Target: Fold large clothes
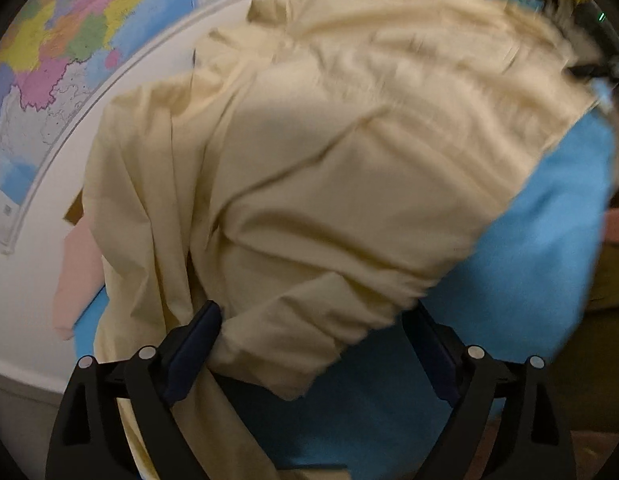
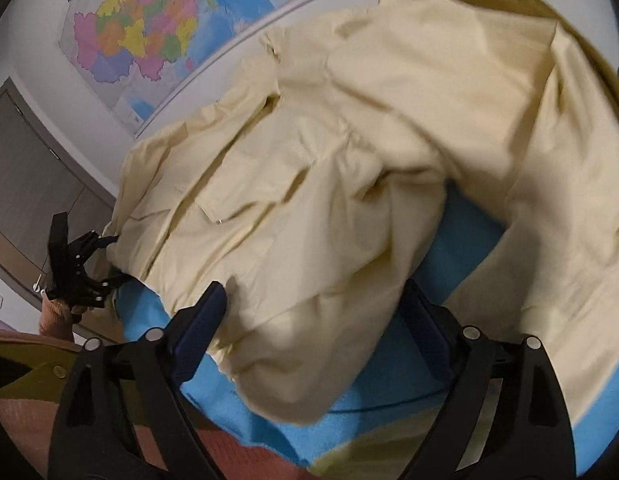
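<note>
A large cream garment [image 1: 329,152] lies crumpled on a blue cover [image 1: 529,260]. My left gripper [image 1: 313,346] is open wide over the garment's near edge. A fold of cloth lies between the jaws and brushes the left finger [image 1: 197,340]. In the right wrist view the same garment [image 2: 329,184] shows a flap pocket, with a bunched corner drooping between the spread jaws of my open right gripper [image 2: 313,332]. The pads do not press on it. The left gripper [image 2: 89,268] also appears at the garment's far left edge, held by a hand in a pink sleeve.
A coloured map [image 2: 149,36] hangs on the white wall behind. A grey door [image 2: 33,184] stands at the left. A pink cloth [image 1: 77,276] lies beside the cream garment. The person's olive and pink clothing [image 2: 25,364] is close by at lower left.
</note>
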A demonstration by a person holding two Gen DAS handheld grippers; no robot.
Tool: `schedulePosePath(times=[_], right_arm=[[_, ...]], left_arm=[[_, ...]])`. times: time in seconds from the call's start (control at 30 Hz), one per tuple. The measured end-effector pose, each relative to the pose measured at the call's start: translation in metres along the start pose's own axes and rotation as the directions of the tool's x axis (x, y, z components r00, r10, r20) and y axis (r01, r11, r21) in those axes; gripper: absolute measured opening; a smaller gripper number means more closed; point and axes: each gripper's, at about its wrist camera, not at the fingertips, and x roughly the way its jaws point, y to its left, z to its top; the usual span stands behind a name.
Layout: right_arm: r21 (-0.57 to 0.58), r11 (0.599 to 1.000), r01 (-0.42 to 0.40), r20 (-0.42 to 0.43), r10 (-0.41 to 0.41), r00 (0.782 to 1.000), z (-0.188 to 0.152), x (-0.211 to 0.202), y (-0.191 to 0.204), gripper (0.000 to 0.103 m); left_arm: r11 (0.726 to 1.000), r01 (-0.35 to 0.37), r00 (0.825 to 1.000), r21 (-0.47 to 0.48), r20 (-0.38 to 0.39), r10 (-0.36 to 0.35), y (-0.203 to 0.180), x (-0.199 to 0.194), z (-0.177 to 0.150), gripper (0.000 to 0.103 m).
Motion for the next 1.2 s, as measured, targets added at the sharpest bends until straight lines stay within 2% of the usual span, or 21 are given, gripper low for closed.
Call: schedulePosePath(times=[0.03,0.1,0.13,0.2,0.23,0.33,0.4,0.47,0.5,0.53,0.6,0.7,0.77,0.8,0.83,0.9,0.97,1.0,1.07,1.13,1.2], right_arm=[[0.020,0.999,-0.039,-0.009,0.039,0.999,0.000,0.003,-0.001,0.049],[0.057,0.992,-0.110,-0.009,0.111,0.994,0.000,0.004,-0.003,0.029],[0.056,0.990,-0.130,-0.006,0.130,0.991,0.000,0.003,-0.001,0.022],[0.083,0.974,-0.209,0.037,0.206,0.978,0.001,-0.010,-0.001,0.017],[0.082,0.963,-0.255,0.079,0.249,0.965,0.003,-0.025,0.003,0.016],[0.021,0.954,-0.298,0.143,0.292,0.946,0.005,-0.059,0.020,0.015],[-0.026,0.955,-0.295,0.182,0.295,0.938,0.003,-0.083,0.026,0.015],[-0.010,0.974,-0.226,0.165,0.224,0.960,-0.001,-0.087,0.021,0.016],[0.008,0.981,-0.192,0.133,0.189,0.973,-0.003,-0.082,0.016,0.022],[0.022,0.991,-0.134,0.072,0.132,0.989,-0.006,-0.073,0.009,0.035],[0.045,0.999,-0.024,0.047,0.022,0.999,-0.007,-0.070,-0.001,0.041],[0.075,0.997,-0.008,0.167,-0.005,0.986,-0.003,-0.099,-0.016,0.061],[0.087,0.992,0.091,0.245,-0.110,0.963,0.004,-0.119,-0.025,0.068],[0.091,0.985,0.143,0.250,-0.162,0.955,0.006,-0.120,-0.028,0.078],[0.094,0.971,0.220,0.241,-0.237,0.941,0.010,-0.118,-0.033,0.084],[0.103,0.950,0.294,0.204,-0.309,0.929,0.017,-0.108,-0.046,0.087],[0.104,0.940,0.325,0.153,-0.338,0.929,0.024,-0.089,-0.064,0.086],[0.109,0.934,0.341,0.130,-0.354,0.926,0.026,-0.082,-0.072,0.083],[0.147,0.951,0.273,0.098,-0.288,0.952,0.031,-0.072,-0.090,0.054],[0.160,0.960,0.231,0.122,-0.251,0.960,0.038,-0.079,-0.093,0.030],[0.158,0.973,0.168,0.179,-0.196,0.964,0.047,-0.098,-0.090,0.019]], left_arm=[[1.000,0.004,1.000,-0.015,0.018,-0.004,0.001,-0.001,0.001,0.081],[0.998,0.035,0.999,-0.046,0.015,-0.034,0.007,0.001,0.002,0.072],[0.997,0.046,0.999,-0.058,0.017,-0.045,0.009,0.000,0.002,0.058],[0.992,0.079,0.997,-0.094,0.031,-0.076,0.016,-0.006,0.001,0.043],[0.981,0.143,0.989,-0.131,0.060,-0.136,0.025,-0.015,0.001,0.035],[0.954,0.241,0.966,-0.178,0.134,-0.219,0.041,-0.040,0.001,0.029],[0.944,0.283,0.950,-0.168,0.184,-0.252,0.046,-0.062,-0.003,0.029],[0.943,0.300,0.943,-0.143,0.194,-0.271,0.045,-0.070,-0.007,0.035],[0.954,0.272,0.952,-0.124,0.176,-0.249,0.042,-0.068,-0.007,0.048],[0.966,0.235,0.964,-0.108,0.157,-0.217,0.038,-0.063,-0.008,0.055],[0.970,0.228,0.966,-0.087,0.142,-0.215,0.039,-0.053,-0.007,0.057],[0.959,0.272,0.934,-0.082,0.260,-0.243,0.049,-0.069,-0.005,0.058],[0.954,0.296,0.901,-0.056,0.348,-0.259,0.056,-0.090,-0.010,0.063],[0.952,0.301,0.886,-0.054,0.386,-0.258,0.060,-0.099,-0.010,0.075],[0.949,0.309,0.873,-0.056,0.413,-0.260,0.060,-0.106,-0.010,0.080],[0.944,0.326,0.849,-0.060,0.458,-0.264,0.062,-0.119,-0.009,0.080],[0.954,0.294,0.849,-0.067,0.477,-0.228,0.061,-0.123,0.001,0.081],[0.960,0.273,0.858,-0.071,0.470,-0.209,0.060,-0.121,0.008,0.081],[0.971,0.227,0.882,-0.073,0.437,-0.173,0.052,-0.112,0.024,0.081],[0.969,0.241,0.890,-0.057,0.411,-0.197,0.046,-0.101,0.041,0.081],[0.971,0.238,0.892,-0.037,0.404,-0.204,0.042,-0.091,0.057,0.081]])
